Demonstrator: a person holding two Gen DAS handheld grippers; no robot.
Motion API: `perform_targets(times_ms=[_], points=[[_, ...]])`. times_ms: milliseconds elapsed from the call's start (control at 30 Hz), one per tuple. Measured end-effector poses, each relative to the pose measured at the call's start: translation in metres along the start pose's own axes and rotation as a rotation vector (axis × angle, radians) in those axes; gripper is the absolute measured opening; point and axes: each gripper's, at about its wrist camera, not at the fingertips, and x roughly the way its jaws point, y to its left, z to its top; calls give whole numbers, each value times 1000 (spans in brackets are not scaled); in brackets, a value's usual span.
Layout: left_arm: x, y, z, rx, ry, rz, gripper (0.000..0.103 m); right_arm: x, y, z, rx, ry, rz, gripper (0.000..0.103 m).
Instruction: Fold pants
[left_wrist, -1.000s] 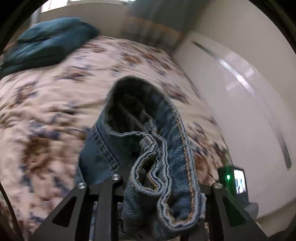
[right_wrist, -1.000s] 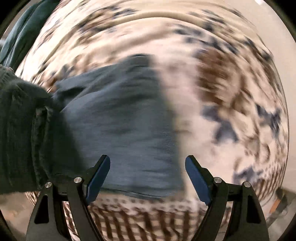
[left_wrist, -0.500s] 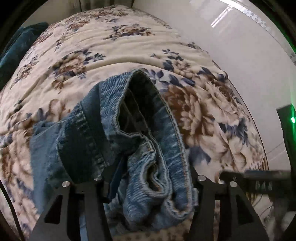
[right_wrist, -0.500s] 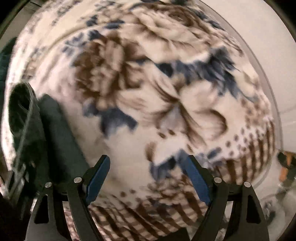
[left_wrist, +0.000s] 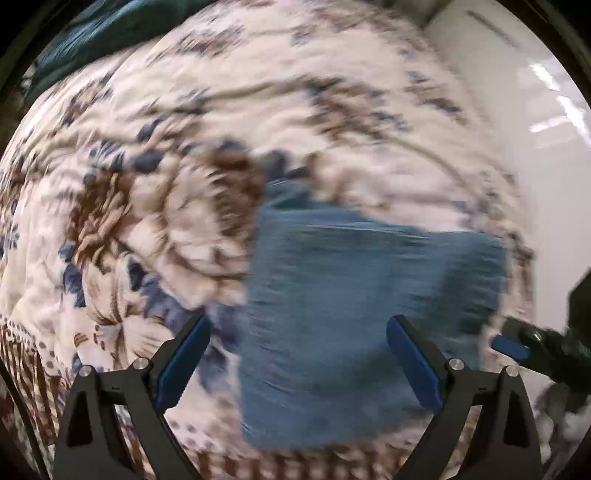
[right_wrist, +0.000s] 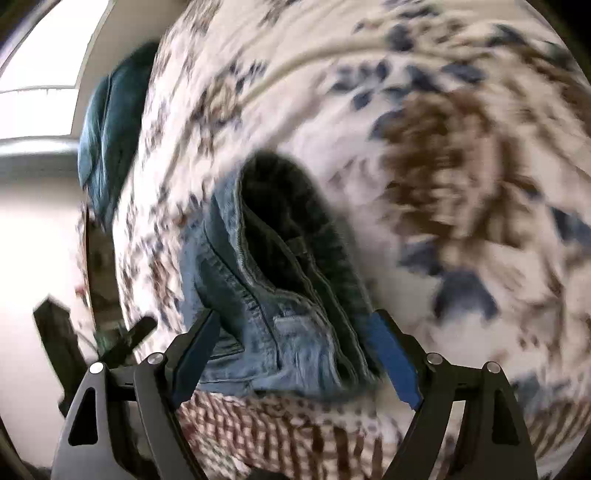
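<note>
Jeans (left_wrist: 354, 317) flat on floral bedspread (left_wrist: 155, 177), teal bedding (right_wrist: 107, 122) beyond.

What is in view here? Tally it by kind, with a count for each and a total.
jeans: 1
floral bedspread: 1
teal blanket: 1
claws: 2, the left claw and the right claw
Total: 5

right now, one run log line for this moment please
task: fold pants | left gripper: open, above jeans | right gripper: jaws around jeans waistband, grip unclear | surface: floral bedspread
</note>
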Motion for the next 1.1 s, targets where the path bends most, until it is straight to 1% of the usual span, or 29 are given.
perform_targets(times_ms=[33, 67, 100, 133, 167, 267, 300, 367, 400, 467, 500, 533, 567, 600, 633, 667, 700, 767, 833, 867, 900, 933, 967, 1000, 1033, 1067, 1100], points=[[17, 5, 3, 2, 20, 27, 97, 15, 3, 3, -24, 35, -6, 72], [28, 9, 3, 6, 38, 39, 97, 21, 7, 1, -44, 40, -32, 43], [37, 10, 3, 9, 54, 47, 97, 18, 10, -4, -62, 23, -76, 21], [49, 10, 2, 19, 76, 61, 97, 13, 12, -9, -77, 16, -75, 19], [54, 10, 1, 23, 86, 71, 97, 8, 13, -14, -83, 18, -66, 13], [62, 7, -4, 33, 88, 84, 98, -20, 13, -37, -82, 24, -34, 11], [63, 6, -6, 33, 89, 82, 101, -26, 13, -40, -78, 21, -49, 11], [66, 4, -8, 28, 93, 66, 101, -18, -3, -48, -36, 47, -132, 11], [66, 2, -8, 28, 96, 66, 101, -10, -16, -45, -7, 57, -156, 11], [66, -1, -9, 38, 92, 83, 101, 11, -23, -37, 3, 123, -180, 12], [66, -2, -9, 43, 91, 88, 101, 20, -25, -32, 12, 167, -181, 13], [66, -3, -9, 46, 92, 93, 101, 20, -26, -25, 41, 183, -164, 15], [66, -4, -9, 44, 93, 91, 101, 13, -26, -19, 66, 174, -143, 22], [64, -4, -8, 38, 91, 82, 101, 2, -23, -12, 77, 149, -133, 36], [61, -5, -7, 35, 86, 74, 101, -8, -21, -8, 82, 116, -125, 45], [58, -7, -7, 37, 82, 74, 101, -20, -20, -4, 91, 79, -110, 60], [54, -6, -4, 40, 75, 72, 101, -32, -16, 6, 103, 21, -68, 67], [49, -6, 0, 44, 63, 71, 101, -37, -11, 17, 101, -4, -24, 67], [45, -9, 5, 50, 46, 70, 101, -30, -5, 31, 91, 1, -22, 67], [45, -11, 8, 51, 39, 71, 101, -21, -1, 41, 82, 6, -2, 67], [45, -11, 11, 53, 34, 71, 101, -16, -1, 44, 82, 5, 12, 60], [45, -12, 16, 55, 28, 73, 101, -9, 2, 48, 74, 18, 41, 49], [47, -12, 20, 57, 26, 75, 101, -1, 8, 55, 60, 33, 58, 17], [49, -12, 23, 58, 28, 79, 101, 4, 17, 60, 32, 28, 35, 15], [55, -8, 30, 54, 33, 78, 101, 5, 31, 63, -37, 17, -21, 14], [58, -8, 33, 52, 36, 77, 101, 6, 41, 65, -80, 8, -62, 10], [61, -7, 36, 50, 38, 77, 101, 2, 47, 64, -99, -7, -86, 9]])
